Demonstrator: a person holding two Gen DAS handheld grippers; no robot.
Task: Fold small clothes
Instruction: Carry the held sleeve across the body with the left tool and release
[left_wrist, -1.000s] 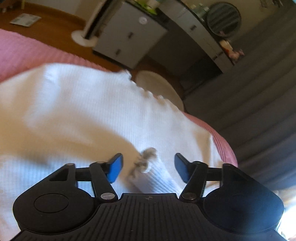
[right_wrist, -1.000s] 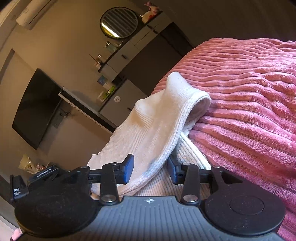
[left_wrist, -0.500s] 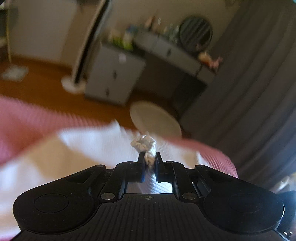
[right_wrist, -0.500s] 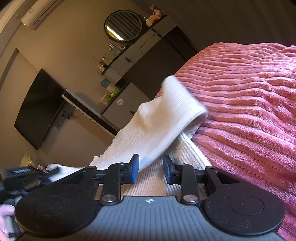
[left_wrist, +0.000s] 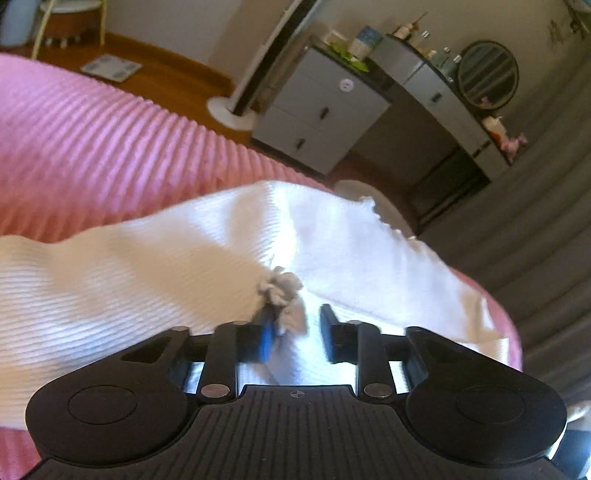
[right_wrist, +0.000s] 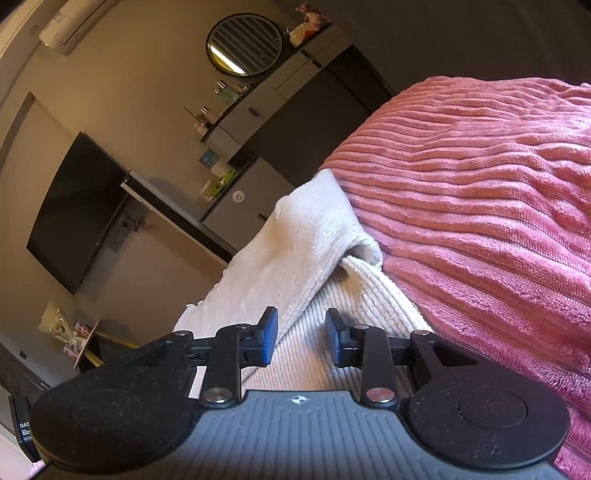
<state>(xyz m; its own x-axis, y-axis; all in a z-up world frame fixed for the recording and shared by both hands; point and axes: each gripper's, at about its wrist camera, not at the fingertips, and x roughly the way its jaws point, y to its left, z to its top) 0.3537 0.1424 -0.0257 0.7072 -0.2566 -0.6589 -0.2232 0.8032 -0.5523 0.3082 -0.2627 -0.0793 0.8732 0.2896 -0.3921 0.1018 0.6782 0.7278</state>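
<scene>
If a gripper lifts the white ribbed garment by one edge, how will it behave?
The white ribbed garment will probably hang limp, since it already drapes in soft folds over the pink blanket. It looks thin, so probably light. Its knit ribs should resist slipping.

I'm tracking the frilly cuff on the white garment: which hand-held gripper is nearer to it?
Left. The left hand-held gripper has the frilly cuff between its opening jaws, against one pad. The right hand-held gripper sits open over another folded part of the white garment; no cuff shows there.

The garment (left_wrist: 155, 280) is white ribbed knit cloth. The blanket (right_wrist: 480, 206) is pink, plush, corded fabric. Both grippers' housings look like matt black ribbed plastic with shiny metal rivets; the floor (left_wrist: 173, 79) is wood.
</scene>
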